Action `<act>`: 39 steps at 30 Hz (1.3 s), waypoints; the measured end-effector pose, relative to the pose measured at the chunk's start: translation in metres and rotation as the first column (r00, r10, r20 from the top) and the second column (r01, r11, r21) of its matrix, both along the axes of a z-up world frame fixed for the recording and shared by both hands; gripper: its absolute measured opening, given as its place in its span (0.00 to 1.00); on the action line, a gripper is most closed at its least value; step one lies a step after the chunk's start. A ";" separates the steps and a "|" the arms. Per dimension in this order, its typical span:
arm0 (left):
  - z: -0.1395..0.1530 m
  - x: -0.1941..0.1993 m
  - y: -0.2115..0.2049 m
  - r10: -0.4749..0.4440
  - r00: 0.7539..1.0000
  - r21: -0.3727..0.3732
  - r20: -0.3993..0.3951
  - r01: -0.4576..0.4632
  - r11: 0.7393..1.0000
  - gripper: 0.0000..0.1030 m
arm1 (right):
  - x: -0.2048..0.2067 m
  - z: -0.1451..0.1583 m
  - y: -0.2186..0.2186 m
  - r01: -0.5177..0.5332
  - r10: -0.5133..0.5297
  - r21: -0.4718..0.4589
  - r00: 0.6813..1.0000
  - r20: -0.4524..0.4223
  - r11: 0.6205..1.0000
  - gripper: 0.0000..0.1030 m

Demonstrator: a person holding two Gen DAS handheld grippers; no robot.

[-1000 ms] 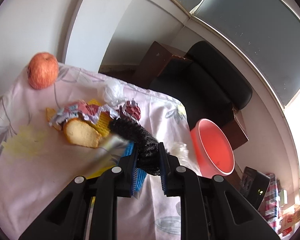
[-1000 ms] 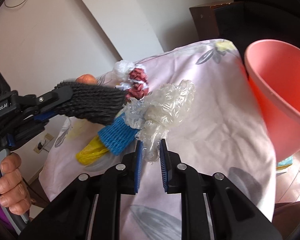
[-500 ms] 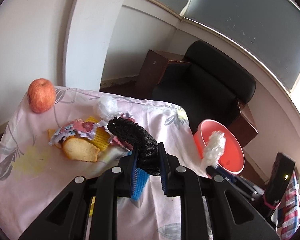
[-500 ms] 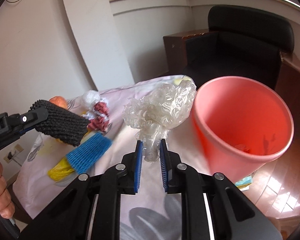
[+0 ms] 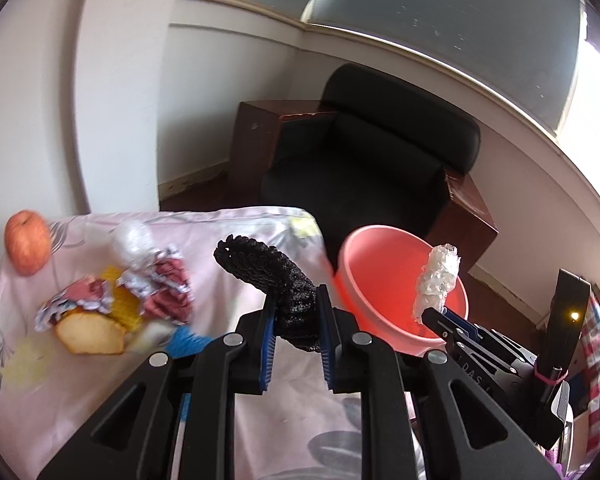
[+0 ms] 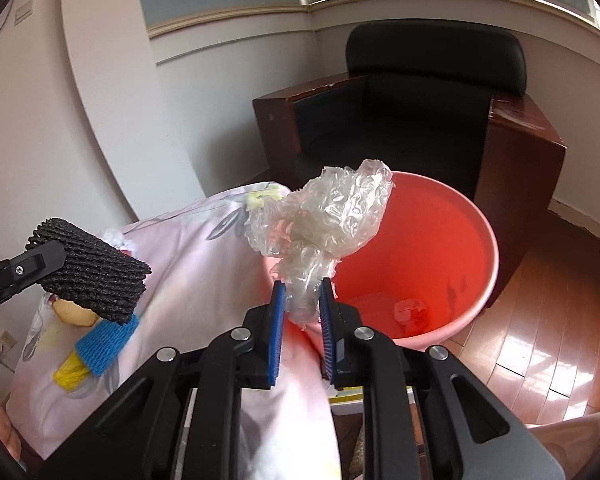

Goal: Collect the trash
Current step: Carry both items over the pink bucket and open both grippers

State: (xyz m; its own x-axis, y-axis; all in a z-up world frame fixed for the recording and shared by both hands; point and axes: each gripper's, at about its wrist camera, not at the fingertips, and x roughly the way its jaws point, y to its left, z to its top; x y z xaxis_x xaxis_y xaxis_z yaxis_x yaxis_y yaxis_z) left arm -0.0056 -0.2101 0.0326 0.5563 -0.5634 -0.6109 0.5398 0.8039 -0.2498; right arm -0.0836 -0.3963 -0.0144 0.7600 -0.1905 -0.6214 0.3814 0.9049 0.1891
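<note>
My left gripper [image 5: 296, 322] is shut on a black foam net sleeve [image 5: 268, 270] and holds it above the table's right part; the sleeve also shows in the right wrist view [image 6: 92, 272]. My right gripper [image 6: 303, 304] is shut on a crumpled clear plastic wrap [image 6: 328, 216], held over the near rim of the pink bucket [image 6: 440, 248]. In the left wrist view the wrap [image 5: 438, 280] hangs over the bucket [image 5: 380, 276]. A few scraps lie in the bucket's bottom.
On the pink flowered tablecloth [image 5: 80, 380] lie an apple [image 5: 27, 242], a bread slice [image 5: 90, 334], foil wrappers [image 5: 156, 284], a blue net sleeve [image 6: 106, 340] and a yellow scrap [image 6: 70, 372]. A black armchair [image 5: 372, 160] stands behind the bucket. Wooden floor lies at the right.
Both grippers have moved right toward the bucket with their loads. The plastic wrap now hangs over the bucket's rim; the black sleeve has risen off the pile.
</note>
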 end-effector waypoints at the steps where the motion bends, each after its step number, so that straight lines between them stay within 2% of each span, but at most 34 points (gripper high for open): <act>1: 0.001 -0.001 -0.007 -0.010 1.000 0.001 0.003 0.010 1.000 0.17 | -0.001 0.000 -0.004 0.010 -0.010 -0.001 1.000 0.002 1.000 0.17; 13: 0.009 -0.008 -0.074 -0.118 0.991 0.033 0.061 0.116 0.993 0.17 | -0.008 -0.010 -0.040 0.093 -0.093 0.017 0.996 0.009 0.996 0.17; 21: 0.001 -0.003 -0.113 -0.161 0.984 0.072 0.079 0.156 0.985 0.17 | -0.007 -0.019 -0.056 0.117 -0.118 0.031 0.993 -0.001 0.993 0.17; 26: -0.013 0.002 -0.128 -0.169 0.983 0.117 0.077 0.160 0.980 0.17 | -0.001 -0.024 -0.061 0.124 -0.123 0.030 0.992 -0.013 0.992 0.17; 39: -0.038 0.009 -0.145 -0.193 0.980 0.181 0.042 0.182 0.966 0.18 | 0.009 -0.032 -0.062 0.134 -0.134 0.010 0.990 -0.031 0.991 0.17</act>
